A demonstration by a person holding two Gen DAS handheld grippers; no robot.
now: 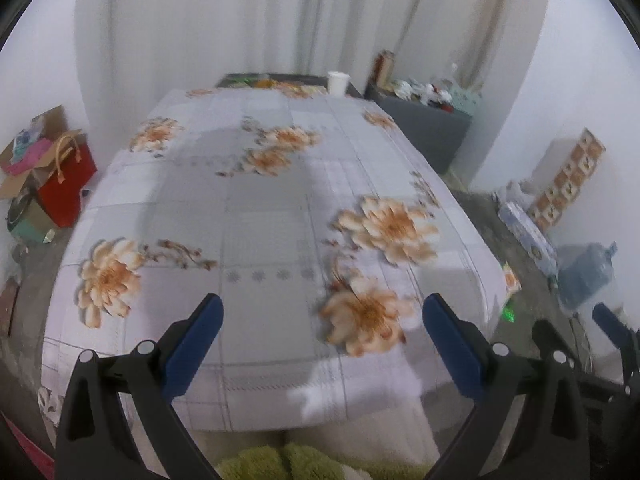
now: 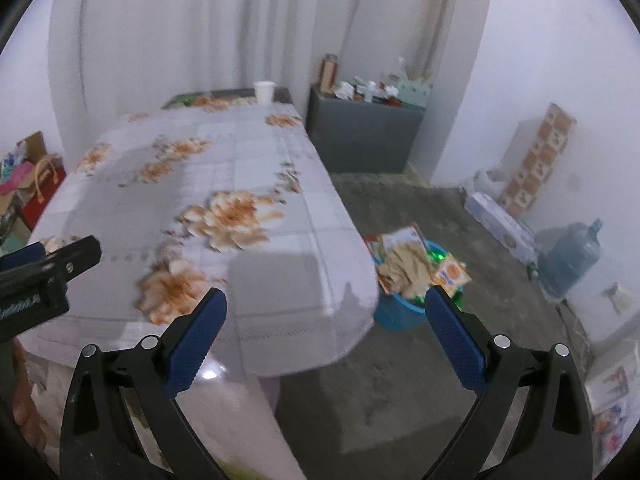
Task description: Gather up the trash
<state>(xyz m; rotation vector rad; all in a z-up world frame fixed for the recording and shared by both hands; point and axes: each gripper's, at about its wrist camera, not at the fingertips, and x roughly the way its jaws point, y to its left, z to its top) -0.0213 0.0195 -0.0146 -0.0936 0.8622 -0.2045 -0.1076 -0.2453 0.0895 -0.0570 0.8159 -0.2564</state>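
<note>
I hold both the left gripper [image 1: 322, 320] and the right gripper [image 2: 326, 318] wide open and empty above the table [image 2: 280, 300]. The blue bin [image 2: 400, 314], heaped with wrappers, sits just beside its corner, probably for short drops.

We can't read the packets in the blue basin [image 2: 400, 314] right of the bench [image 2: 280, 320]: too blurred. Left-wrist view shows only a packet sliver [image 1: 511, 280] past the bench edge, basin hidden. Clutter on the grey cabinet [image 2: 364, 140] behind the bench: too small to ID. Green fuzzy thing [image 1: 280, 460] below the bench cut off by frame bottom.
</note>
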